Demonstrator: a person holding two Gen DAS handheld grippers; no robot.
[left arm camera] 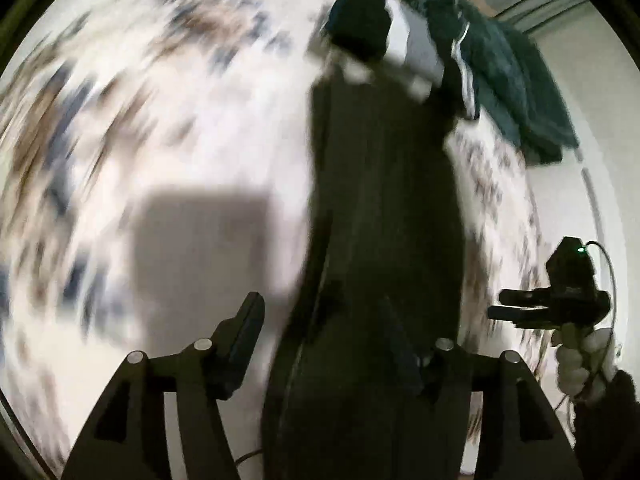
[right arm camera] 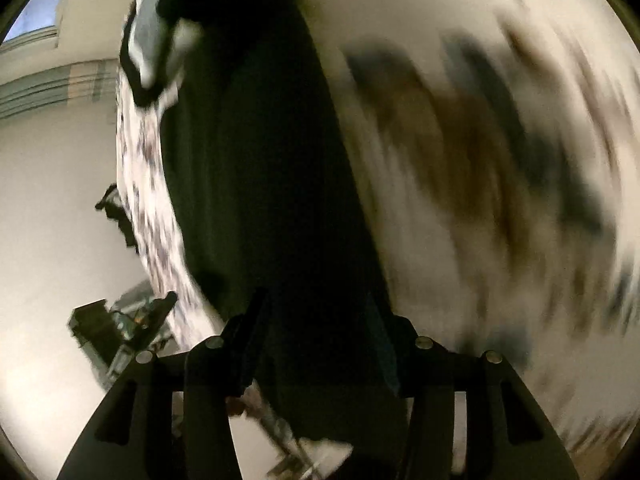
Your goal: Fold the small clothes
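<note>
Both views are strongly blurred, so only the larger shapes can be read.

In the left wrist view, the left gripper (left arm camera: 340, 344) has its jaws about half open. A long dark garment (left arm camera: 380, 200) lies stretched out on a white patterned bedcover (left arm camera: 160, 120) and runs from between the jaws away toward the far edge. The left finger stands clear of the cloth. The right finger is against the dark fabric, and I cannot tell if it touches it. The pads do not press on the cloth. At the far end of the garment there is a folded dark piece (left arm camera: 360, 20), a white and grey piece (left arm camera: 420, 52) just beside it, and a dark green cloth (left arm camera: 512, 80) further right. The right gripper (left arm camera: 516, 308) appears at the right edge, held by a hand in a white glove (left arm camera: 580, 364), near the side of the bedcover.

In the right wrist view, the right gripper (right arm camera: 316, 340) also has its jaws about half open, with the same dark garment (right arm camera: 260, 160) between them. Whether the fingers touch the fabric is hidden by the darkness. Some equipment (right arm camera: 120, 328) stands low on the left, too blurred to name.
</note>
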